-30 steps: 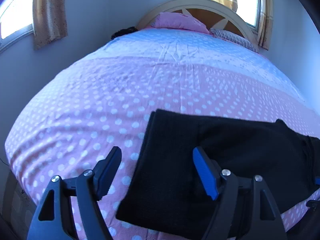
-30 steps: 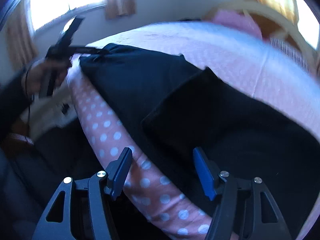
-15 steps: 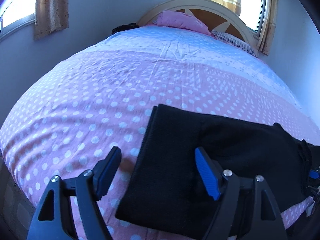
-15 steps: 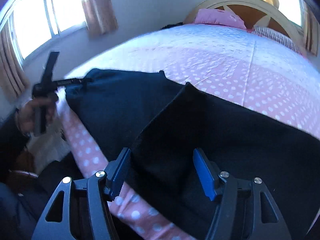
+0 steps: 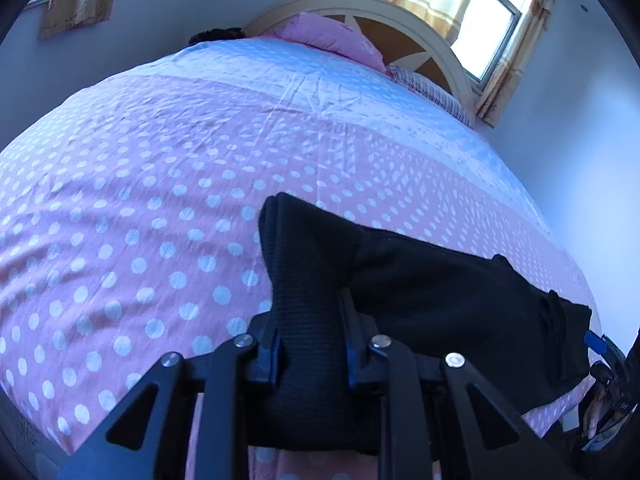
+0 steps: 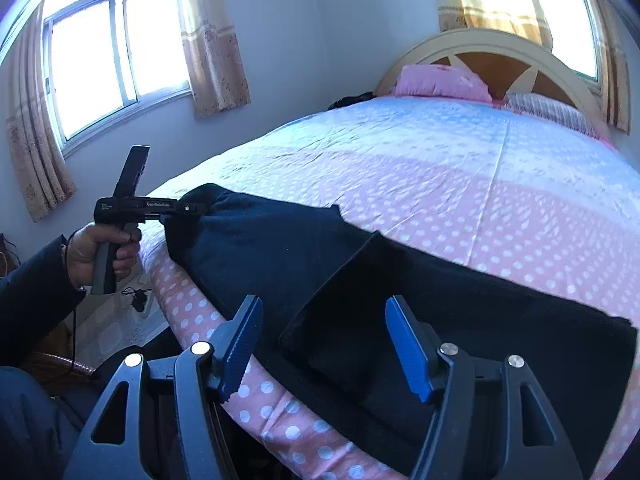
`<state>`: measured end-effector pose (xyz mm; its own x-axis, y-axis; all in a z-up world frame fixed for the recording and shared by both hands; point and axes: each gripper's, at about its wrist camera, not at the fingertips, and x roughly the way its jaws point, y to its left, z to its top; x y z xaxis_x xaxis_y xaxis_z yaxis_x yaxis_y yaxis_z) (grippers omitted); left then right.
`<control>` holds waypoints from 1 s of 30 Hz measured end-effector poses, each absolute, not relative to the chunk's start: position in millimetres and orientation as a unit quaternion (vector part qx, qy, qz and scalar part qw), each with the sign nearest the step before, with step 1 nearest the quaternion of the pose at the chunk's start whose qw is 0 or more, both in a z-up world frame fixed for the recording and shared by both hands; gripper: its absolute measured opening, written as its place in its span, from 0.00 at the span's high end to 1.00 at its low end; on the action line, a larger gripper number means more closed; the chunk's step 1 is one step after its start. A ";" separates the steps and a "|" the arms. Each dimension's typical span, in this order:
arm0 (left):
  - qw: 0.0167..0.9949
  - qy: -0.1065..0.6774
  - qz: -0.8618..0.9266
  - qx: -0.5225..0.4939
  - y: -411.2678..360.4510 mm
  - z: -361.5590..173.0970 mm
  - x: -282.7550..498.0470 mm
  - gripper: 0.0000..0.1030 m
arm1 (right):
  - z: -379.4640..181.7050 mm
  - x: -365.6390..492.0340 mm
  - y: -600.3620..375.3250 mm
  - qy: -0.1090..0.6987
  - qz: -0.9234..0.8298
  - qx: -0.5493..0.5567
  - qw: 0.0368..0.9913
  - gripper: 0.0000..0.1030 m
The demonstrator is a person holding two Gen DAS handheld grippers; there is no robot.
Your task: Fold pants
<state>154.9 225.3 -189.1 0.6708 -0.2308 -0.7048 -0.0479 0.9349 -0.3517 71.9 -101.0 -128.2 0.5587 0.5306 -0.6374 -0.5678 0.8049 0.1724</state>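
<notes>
Black pants (image 5: 432,292) lie along the near edge of the bed. My left gripper (image 5: 310,344) is shut on the bunched left end of the pants, with cloth pinched between its blue pads. In the right wrist view that same left gripper (image 6: 188,210), held in a hand (image 6: 96,252), bites the far end of the pants (image 6: 280,256). My right gripper (image 6: 324,344) stands open just over the near part of the pants, where a folded flap (image 6: 360,300) lies. Nothing sits between its fingers.
The bed (image 5: 160,184) carries a pink sheet with white dots. Pink pillows (image 6: 440,82) and a curved headboard (image 6: 520,48) stand at the far end. Windows with curtains (image 6: 212,40) line the walls. Floor and a cable (image 6: 136,300) lie below the bed's left edge.
My left gripper has moved forward and shut on the end of the pants, bunching the cloth. The right gripper has stayed open over the pants.
</notes>
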 end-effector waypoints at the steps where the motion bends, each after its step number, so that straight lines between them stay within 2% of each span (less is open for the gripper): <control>1: 0.898 0.399 -0.054 -0.177 225.5 -185.7 154.2 0.78 | -126.6 71.8 -102.5 0.351 0.306 -0.030 0.885 0.37; 6: 0.905 0.369 -0.079 -0.196 215.6 -147.5 144.5 0.78 | -117.5 76.9 -125.7 0.353 0.241 -0.043 0.903 0.37; 14: 0.909 0.347 -0.149 -0.175 145.5 -84.8 126.5 0.78 | -97.7 79.8 -202.9 0.365 0.140 0.028 0.920 0.37; 30: 0.899 0.358 -0.220 -0.127 53.5 -67.1 133.3 0.79 | -105.9 74.5 -242.5 0.375 0.097 0.046 0.921 0.37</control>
